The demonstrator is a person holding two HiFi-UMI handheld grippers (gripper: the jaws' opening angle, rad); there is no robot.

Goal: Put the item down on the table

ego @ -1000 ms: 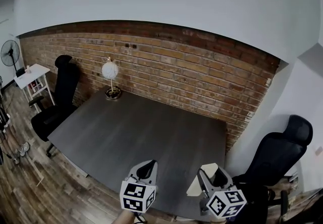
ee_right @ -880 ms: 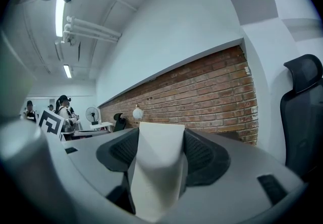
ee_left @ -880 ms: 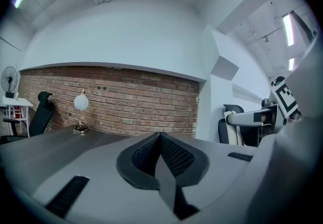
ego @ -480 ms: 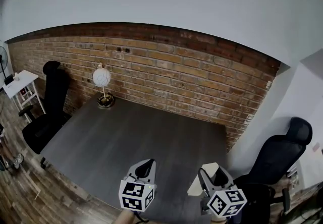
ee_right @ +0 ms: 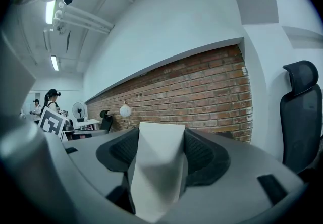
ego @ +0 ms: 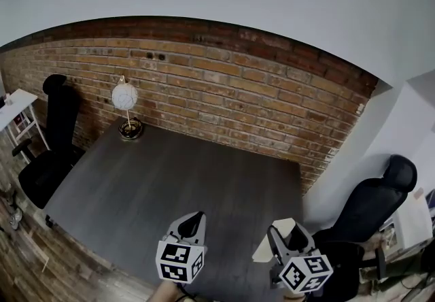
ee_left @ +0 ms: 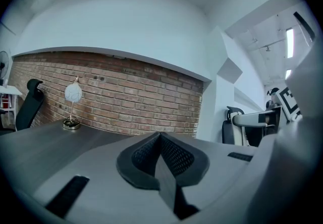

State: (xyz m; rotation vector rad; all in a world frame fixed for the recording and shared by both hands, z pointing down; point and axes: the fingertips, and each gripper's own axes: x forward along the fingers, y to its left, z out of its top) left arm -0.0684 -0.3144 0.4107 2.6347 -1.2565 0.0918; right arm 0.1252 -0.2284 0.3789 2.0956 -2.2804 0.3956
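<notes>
Dark grey table (ego: 170, 178), red-brown brick wall (ego: 224, 90) — cream-white item (ee_right: 159, 162), black chair (ego: 370, 209)

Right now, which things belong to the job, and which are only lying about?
Job: white item, clamped in the right tool; dark table.
Lying about: globe lamp; left black chair; right black chair; left tool, shut, empty.

Head view: we look from high over near edge of table (ego: 170, 178), steeply down and forward to brick wall (ego: 238, 103). Left gripper (ego: 196, 217) and right gripper (ego: 285, 232) sit close at 6 o'clock.

Left gripper view: we ride low, right behind own jaws, facing wall across tabletop; lamp (ee_left: 73, 94) far off at 9 o'clock.

Right gripper view: same low seat, wall running from 9 to 3 o'clock.

We share lamp, wall and tabletop across all three views.
</notes>
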